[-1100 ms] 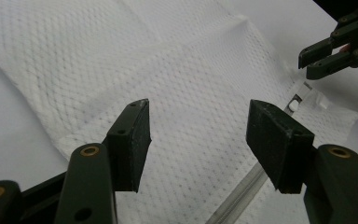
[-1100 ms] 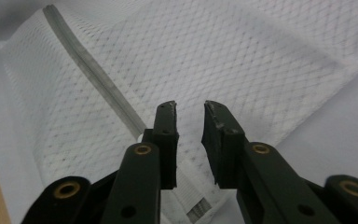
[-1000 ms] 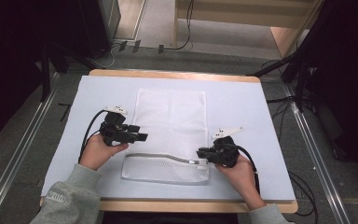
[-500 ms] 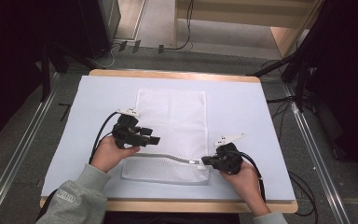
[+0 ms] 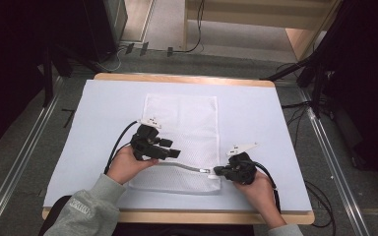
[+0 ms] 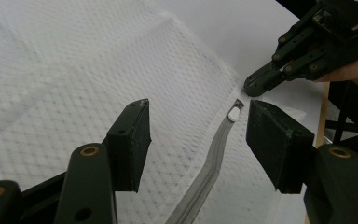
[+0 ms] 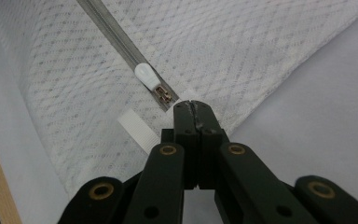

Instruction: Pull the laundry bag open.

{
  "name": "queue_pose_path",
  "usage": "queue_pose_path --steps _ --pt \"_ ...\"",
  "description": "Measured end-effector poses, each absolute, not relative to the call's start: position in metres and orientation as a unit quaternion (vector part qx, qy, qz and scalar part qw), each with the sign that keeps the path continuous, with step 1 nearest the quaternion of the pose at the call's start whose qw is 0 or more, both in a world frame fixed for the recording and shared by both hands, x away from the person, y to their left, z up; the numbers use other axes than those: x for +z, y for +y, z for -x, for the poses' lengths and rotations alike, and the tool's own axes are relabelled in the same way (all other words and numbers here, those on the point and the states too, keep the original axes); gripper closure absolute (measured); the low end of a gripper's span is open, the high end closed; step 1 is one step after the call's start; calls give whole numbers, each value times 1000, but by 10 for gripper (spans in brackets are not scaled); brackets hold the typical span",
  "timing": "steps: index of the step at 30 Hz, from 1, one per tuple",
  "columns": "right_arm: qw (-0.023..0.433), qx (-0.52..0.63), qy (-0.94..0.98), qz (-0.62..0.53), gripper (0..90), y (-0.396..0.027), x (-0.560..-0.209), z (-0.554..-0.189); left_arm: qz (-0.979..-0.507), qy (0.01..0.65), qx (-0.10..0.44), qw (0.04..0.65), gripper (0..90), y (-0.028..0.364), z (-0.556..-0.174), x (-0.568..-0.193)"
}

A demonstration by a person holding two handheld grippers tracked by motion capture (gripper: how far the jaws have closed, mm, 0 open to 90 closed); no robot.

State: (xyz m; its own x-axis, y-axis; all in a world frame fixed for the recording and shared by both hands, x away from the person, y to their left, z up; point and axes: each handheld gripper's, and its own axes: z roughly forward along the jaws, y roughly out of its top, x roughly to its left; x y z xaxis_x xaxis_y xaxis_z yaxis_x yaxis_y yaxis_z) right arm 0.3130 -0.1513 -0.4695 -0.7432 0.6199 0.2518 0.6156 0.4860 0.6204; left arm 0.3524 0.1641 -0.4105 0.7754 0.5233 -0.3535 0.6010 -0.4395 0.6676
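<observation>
The white mesh bag [image 5: 182,142] lies flat on the bench [image 5: 88,123]. The right gripper [image 7: 192,105] has its fingers clenched, seemingly on the bag's corner by the zip pull [image 7: 147,76]. The left gripper [image 6: 193,135] hovers over the zip [image 6: 205,172], fingers spread and holding nothing.

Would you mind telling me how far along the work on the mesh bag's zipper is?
Done: the right gripper is shut on the mesh bag at the zipper's end. In hand: the left gripper hangs open above the zipper. Left: gripping the white zipper pull and sliding it.
</observation>
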Motion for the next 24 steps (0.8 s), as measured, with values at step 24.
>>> queue_pose_path --steps 24 --pt "4 375 862 -340 900 -155 -473 -312 -874 297 -67 379 634 114 -340 -436"
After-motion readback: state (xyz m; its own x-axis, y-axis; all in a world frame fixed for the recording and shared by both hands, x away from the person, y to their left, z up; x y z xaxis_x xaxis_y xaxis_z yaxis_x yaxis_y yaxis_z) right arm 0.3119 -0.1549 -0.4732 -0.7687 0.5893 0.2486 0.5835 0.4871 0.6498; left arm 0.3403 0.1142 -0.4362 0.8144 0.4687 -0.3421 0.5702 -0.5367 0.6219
